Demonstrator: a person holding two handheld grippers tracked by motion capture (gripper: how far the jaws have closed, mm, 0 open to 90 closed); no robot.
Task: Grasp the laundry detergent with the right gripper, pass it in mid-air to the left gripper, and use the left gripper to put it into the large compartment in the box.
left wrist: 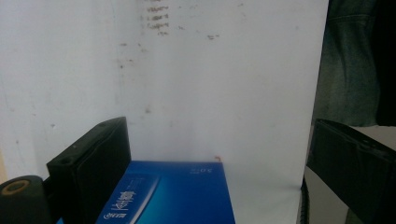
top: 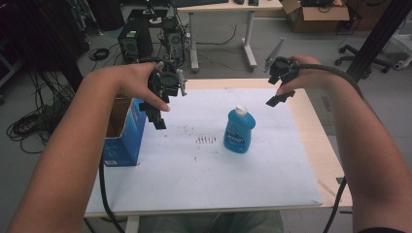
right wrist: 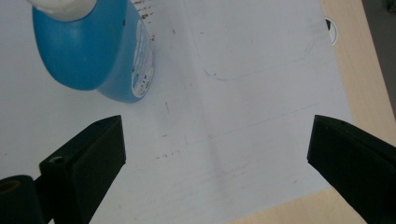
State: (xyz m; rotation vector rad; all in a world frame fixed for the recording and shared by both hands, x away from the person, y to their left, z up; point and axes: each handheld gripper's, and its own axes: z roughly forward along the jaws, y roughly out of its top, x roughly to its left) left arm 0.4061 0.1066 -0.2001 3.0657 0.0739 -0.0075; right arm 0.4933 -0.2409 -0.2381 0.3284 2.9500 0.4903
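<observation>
A blue bottle (top: 239, 131) with a white cap stands upright near the middle of the white sheet (top: 272, 179); in the right gripper view the bottle (right wrist: 93, 51) is at the upper left. An open blue box (top: 124, 133) sits at the table's left edge, and its blue side (left wrist: 173, 196) lies below the jaws in the left gripper view. My left gripper (top: 158, 114) hangs open in the air just right of the box. The right gripper (top: 279, 97) is held up over the sheet's far right, open, with nothing between its jaws.
The wooden table (top: 323, 155) shows bare along its right edge. Beyond the table stand computer towers (top: 136, 41), coiled cables on the floor, a white desk (top: 221, 9) and a cardboard box (top: 316, 14). A person's legs are under the near edge.
</observation>
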